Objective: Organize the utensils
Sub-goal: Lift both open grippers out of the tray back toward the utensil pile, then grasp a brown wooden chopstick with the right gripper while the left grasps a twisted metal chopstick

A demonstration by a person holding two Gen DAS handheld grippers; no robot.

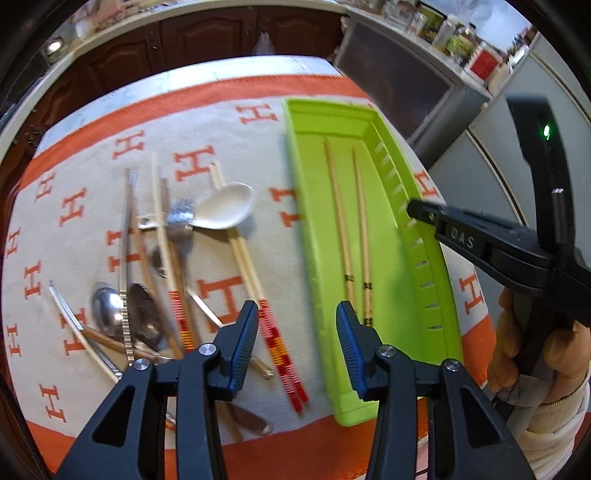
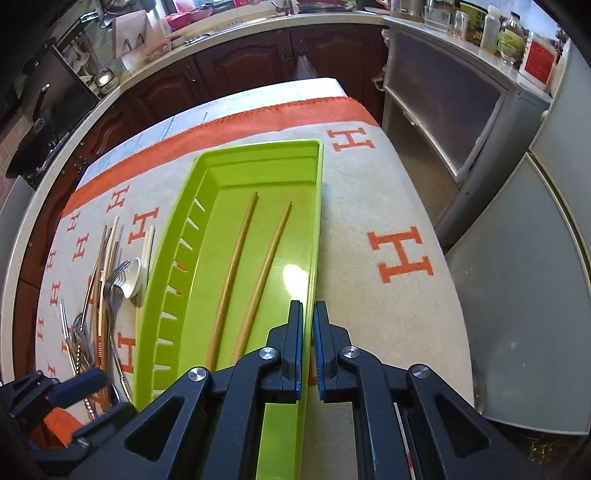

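A lime green tray [image 1: 314, 122] [image 2: 258, 151] lies on the cloth-covered table and holds two wooden chopsticks [image 1: 351, 236] [image 2: 251, 269]. Left of the tray lies a pile of utensils [image 1: 162, 266] [image 2: 103, 306]: a white ceramic spoon [image 1: 227, 206], a fork [image 1: 181, 216], metal spoons [image 1: 107, 306], and chopsticks with red and orange patterned ends [image 1: 277, 343]. My left gripper [image 1: 297, 321] is open and empty, above the cloth between the pile and the tray. My right gripper [image 2: 308, 314] [image 1: 421, 210] is shut on the tray's right wall.
The table carries a beige cloth [image 2: 369, 229] with orange H marks and an orange border. Dark wood cabinets [image 2: 229, 62] stand behind the table. A grey cabinet [image 2: 443, 110] and a fridge [image 2: 524, 295] stand to the right. Jars [image 2: 509, 33] stand on the counter.
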